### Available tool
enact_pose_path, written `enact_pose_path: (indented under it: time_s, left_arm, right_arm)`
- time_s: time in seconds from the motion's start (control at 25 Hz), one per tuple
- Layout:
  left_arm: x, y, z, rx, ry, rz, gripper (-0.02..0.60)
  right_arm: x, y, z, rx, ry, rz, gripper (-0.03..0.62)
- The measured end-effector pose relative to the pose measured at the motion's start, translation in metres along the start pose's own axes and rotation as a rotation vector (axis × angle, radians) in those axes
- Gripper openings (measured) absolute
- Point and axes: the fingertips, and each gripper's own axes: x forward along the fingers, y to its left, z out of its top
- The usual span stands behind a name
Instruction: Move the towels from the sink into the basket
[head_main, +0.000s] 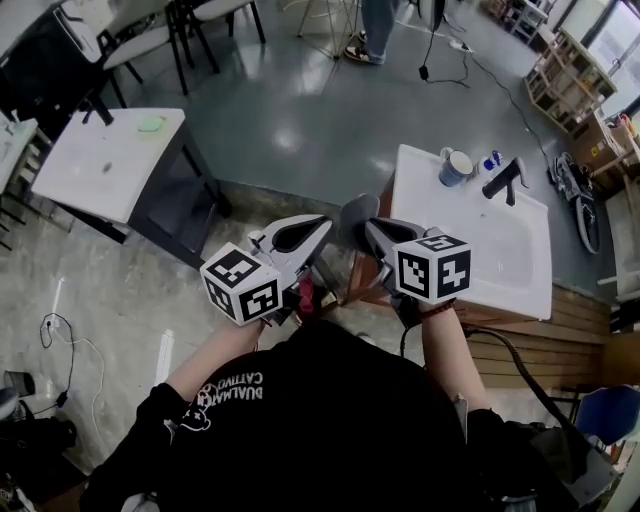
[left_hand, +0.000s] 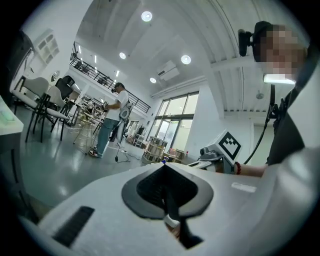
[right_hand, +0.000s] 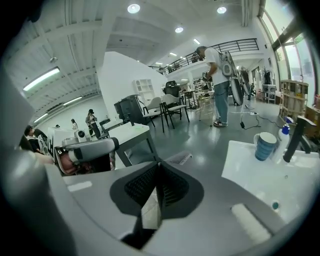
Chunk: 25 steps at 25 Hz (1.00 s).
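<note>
Both claws are empty. The left gripper (left_hand: 163, 167) has its ribbed black pads pressed tip to tip with nothing between them. The right gripper (right_hand: 157, 165) is the same, tips meeting and only a thin wedge of daylight lower down.

From the head view they hang side by side in front of the person's chest. The sink (head_main: 500, 270) lies off at three o'clock from the right claw, so the right hand is plainly the nearer one. It is a smooth, glossy white slab on a wooden cabinet, and its long axis runs twelve to six. At its twelve o'clock end stand a matte black faucet (head_main: 505, 180) and a blue ribbed mug (head_main: 455, 166).

Towels? None to be seen. The sink's top reads bare white from here, and no view shows a basket either.

Over at ten o'clock is a flat white table (head_main: 105, 165) on polished grey floor. I reckon the next move is a swing right, toward that basin.
</note>
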Motion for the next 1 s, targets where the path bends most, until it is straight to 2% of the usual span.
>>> enact_pose_path:
  time_s: [0.48, 0.8, 1.0]
  left_arm:
    - [-0.073, 0.041, 0.006, -0.011, 0.024, -0.004, 0.002]
    - [-0.1, 0.063, -0.023, -0.083, 0.052, 0.024, 0.002]
    - [-0.107, 0.083, -0.05, -0.083, 0.072, 0.033, 0.001]
  right_arm:
    - [0.05, 0.068, 0.001, 0.028, -0.002, -0.009, 0.025]
    - [0.087, 0.081, -0.033, 0.095, 0.078, 0.01, 0.025]
    - [0.118, 0.079, -0.058, 0.145, 0.102, 0.04, 0.025]
